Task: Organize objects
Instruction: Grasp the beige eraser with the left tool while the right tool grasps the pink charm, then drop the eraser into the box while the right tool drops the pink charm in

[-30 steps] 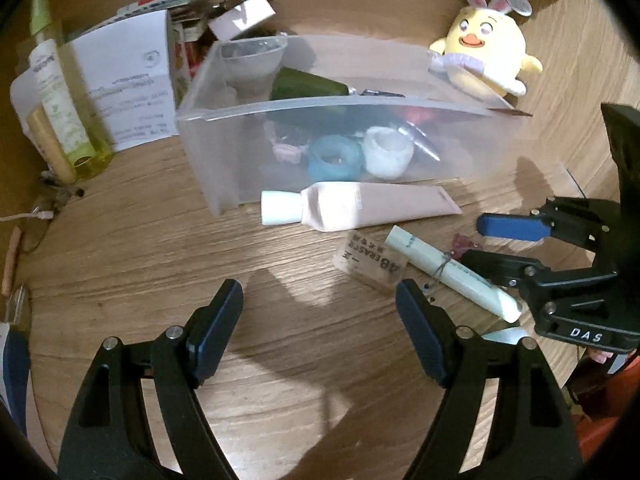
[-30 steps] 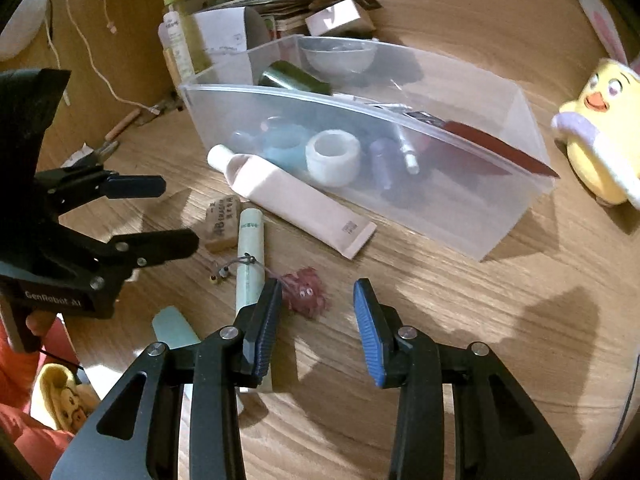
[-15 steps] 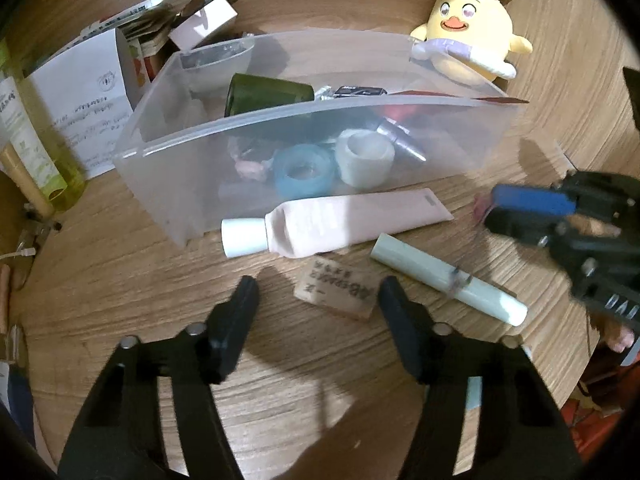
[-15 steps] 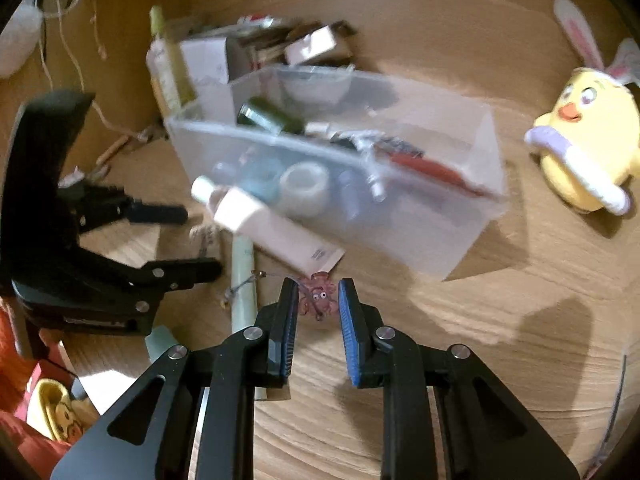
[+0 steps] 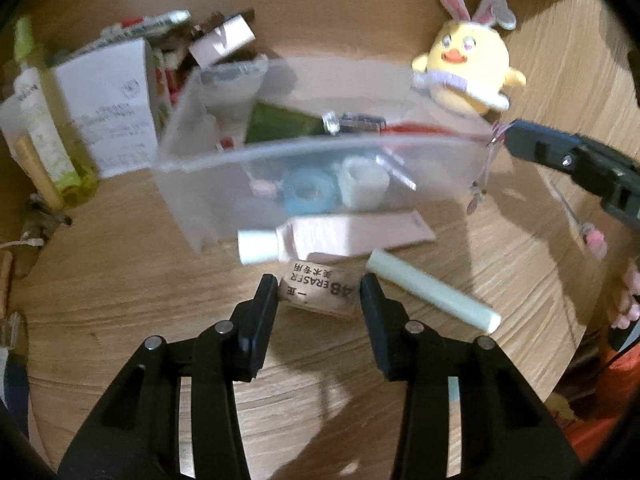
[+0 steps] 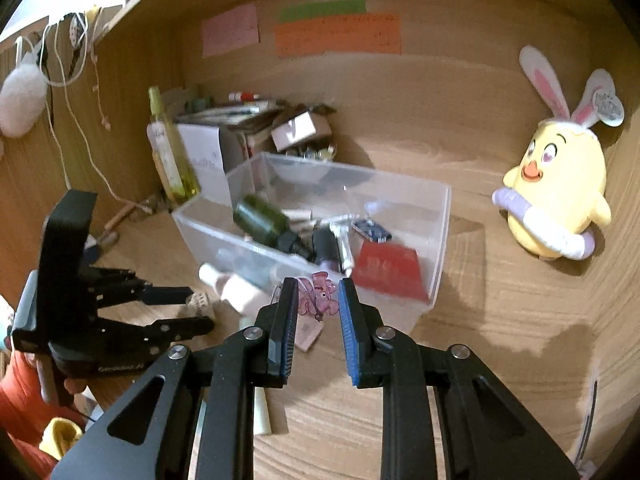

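Note:
My right gripper (image 6: 318,298) is shut on a small pink charm (image 6: 318,296) and holds it up in front of the clear plastic bin (image 6: 440,240). In the left wrist view the charm's string and tag (image 5: 478,194) hang from the right gripper at the bin's right end. My left gripper (image 5: 318,292) is open, with its fingers on either side of a brown eraser (image 5: 318,288) lying on the wooden desk. A pink tube (image 5: 340,234) and a pale green stick (image 5: 432,296) lie beside the eraser. The bin holds tape rolls, a green bottle and a red card.
A yellow chick plush (image 6: 554,184) sits at the right against the wall. Boxes, papers and a yellow-green bottle (image 5: 44,148) crowd the back left corner. Sticky notes (image 6: 336,34) hang on the back wall. The desk's edge is near the right in the left wrist view.
My right gripper has closed on the pink charm and lifted it off the desk toward the bin. My left gripper has moved forward and narrowed around the eraser.

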